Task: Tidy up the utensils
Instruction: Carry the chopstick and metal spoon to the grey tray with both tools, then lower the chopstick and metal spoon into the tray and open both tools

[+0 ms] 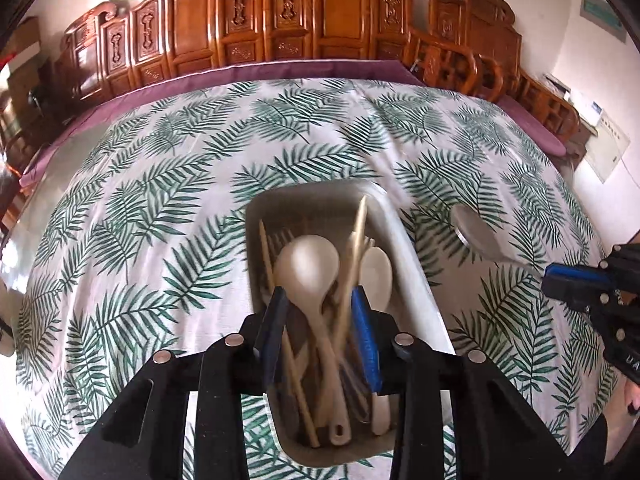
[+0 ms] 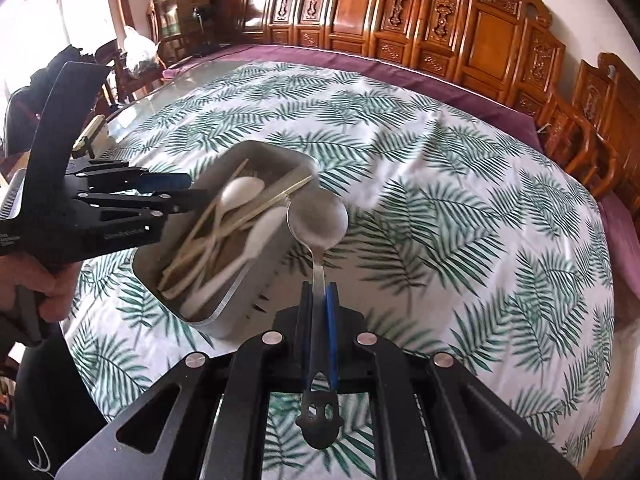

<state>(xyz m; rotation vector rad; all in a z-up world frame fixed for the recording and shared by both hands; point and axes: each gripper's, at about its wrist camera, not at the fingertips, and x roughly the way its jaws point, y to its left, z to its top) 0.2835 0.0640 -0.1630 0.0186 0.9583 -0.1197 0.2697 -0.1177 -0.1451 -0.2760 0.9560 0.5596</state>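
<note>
A grey tray (image 1: 304, 200) lies on the leaf-print cloth and holds a cream spoon (image 1: 308, 264), a white spoon (image 1: 376, 268), chopsticks (image 1: 266, 256) and other pale utensils in a loose pile. My left gripper (image 1: 320, 294) hangs just above the tray's near half, open, its pads touching nothing. In the right wrist view it (image 2: 196, 188) reaches over the tray (image 2: 216, 320) from the left. My right gripper (image 2: 319, 288) is shut on the thin neck of a black-handled metal spoon (image 2: 318, 222), held in the air beside the tray's right edge. The spoon bowl (image 1: 476, 232) also shows in the left wrist view.
The table wears a white cloth with green leaves (image 1: 160, 200) over a purple one (image 1: 280, 70). Carved wooden chairs (image 1: 280, 12) line the far side and the right. A person's hand (image 2: 48, 284) grips the left tool's handle.
</note>
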